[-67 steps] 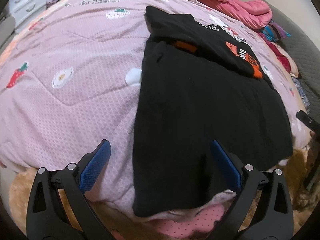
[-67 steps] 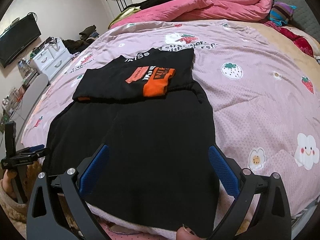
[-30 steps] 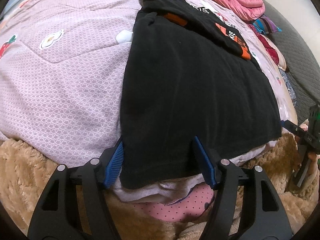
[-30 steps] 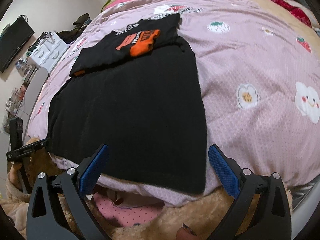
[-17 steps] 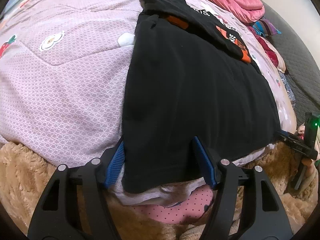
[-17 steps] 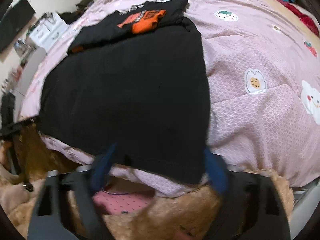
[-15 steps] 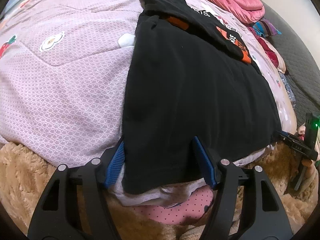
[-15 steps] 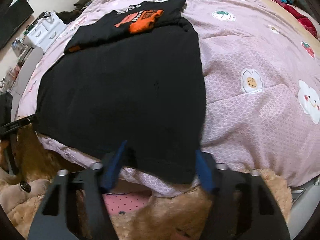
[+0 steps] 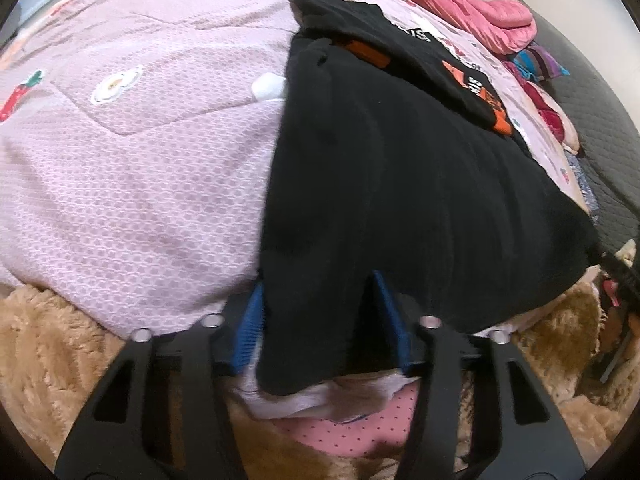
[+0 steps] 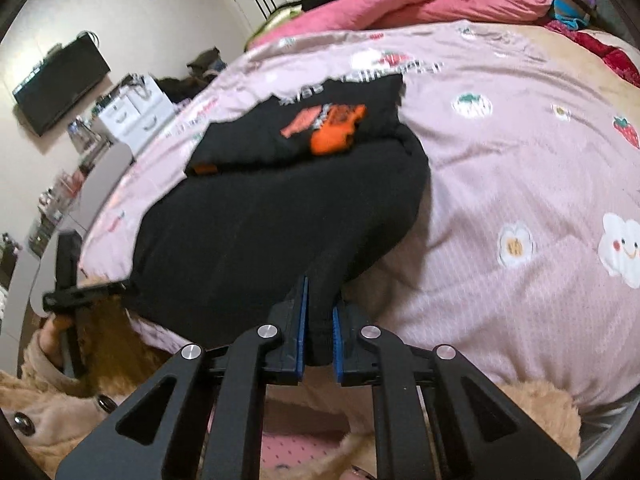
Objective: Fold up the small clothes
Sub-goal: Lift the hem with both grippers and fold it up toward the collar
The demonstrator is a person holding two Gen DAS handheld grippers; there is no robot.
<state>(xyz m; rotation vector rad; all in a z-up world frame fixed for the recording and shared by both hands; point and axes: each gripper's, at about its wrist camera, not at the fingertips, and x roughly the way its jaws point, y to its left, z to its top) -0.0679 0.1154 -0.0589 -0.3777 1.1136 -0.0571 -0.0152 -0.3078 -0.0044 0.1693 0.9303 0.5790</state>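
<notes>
A: Edges, room?
B: Black garment (image 9: pixel 400 184) lies flat on the pink quilt (image 9: pixel 132 160), its near hem over the bed's edge at 6 o'clock. Bare quilt at 9 o'clock in the left view, at 3 o'clock in the right.

A: Fabric?
B: Matte, faintly ribbed knit; top folded down, orange patch (image 10: pixel 336 128) at 12. Quilt dimpled, with strawberry and flower prints.

A: Tongs?
B: Left gripper (image 9: pixel 318 314) has just been closing, narrow, hem corner between the blue pads (image 9: pixel 250 322). Right gripper (image 10: pixel 319 330) is pinched tight on the other hem corner, fabric tented.
</notes>
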